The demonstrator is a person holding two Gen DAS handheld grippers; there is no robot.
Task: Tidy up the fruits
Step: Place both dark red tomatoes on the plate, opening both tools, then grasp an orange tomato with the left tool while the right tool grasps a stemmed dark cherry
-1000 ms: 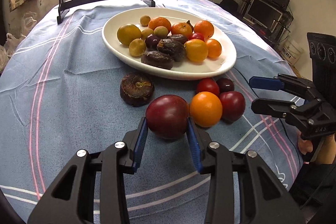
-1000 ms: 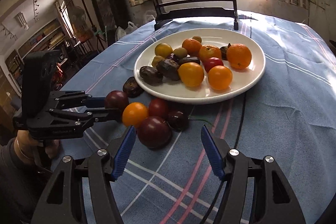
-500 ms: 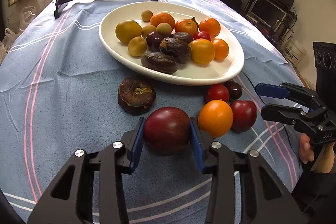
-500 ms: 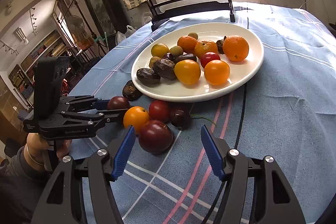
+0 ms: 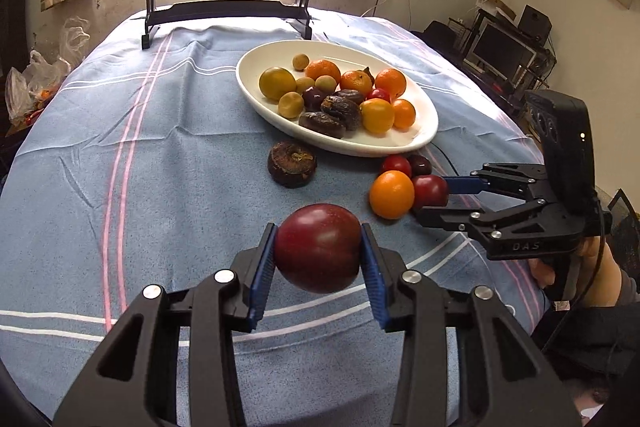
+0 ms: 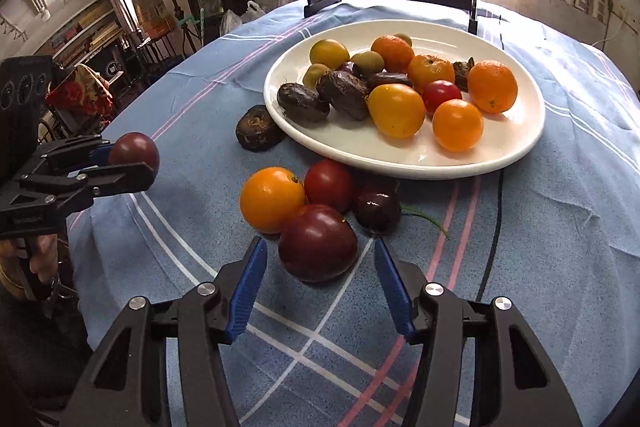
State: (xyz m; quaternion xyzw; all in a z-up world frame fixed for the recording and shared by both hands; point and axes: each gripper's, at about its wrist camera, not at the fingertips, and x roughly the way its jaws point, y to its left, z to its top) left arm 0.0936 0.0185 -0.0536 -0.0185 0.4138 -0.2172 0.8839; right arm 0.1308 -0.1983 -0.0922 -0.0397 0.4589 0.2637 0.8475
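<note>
My left gripper (image 5: 318, 255) is shut on a large dark red fruit (image 5: 318, 247) and holds it just above the blue cloth; the same gripper (image 6: 128, 163) also shows at the left of the right wrist view. My right gripper (image 6: 319, 245) straddles a second dark red fruit (image 6: 318, 243) lying on the cloth. Its jaws are closing, with a gap still showing on both sides. Beside that fruit lie an orange fruit (image 6: 272, 199), a red one (image 6: 328, 185) and a small dark one (image 6: 376, 211). Behind them, the white plate (image 6: 520, 147) holds several orange, yellow and dark fruits.
A brown wrinkled fruit (image 5: 292, 163) lies on the cloth by the plate's near rim. A black chair back (image 5: 228, 15) stands at the table's far edge. A thin black cable (image 6: 496, 211) runs over the cloth right of the plate. A hand (image 5: 600, 267) grips the right gripper's handle.
The left gripper has lifted its dark red fruit off the cloth and drawn back from the plate. The right gripper has come down over the other dark red fruit and its jaws have narrowed.
</note>
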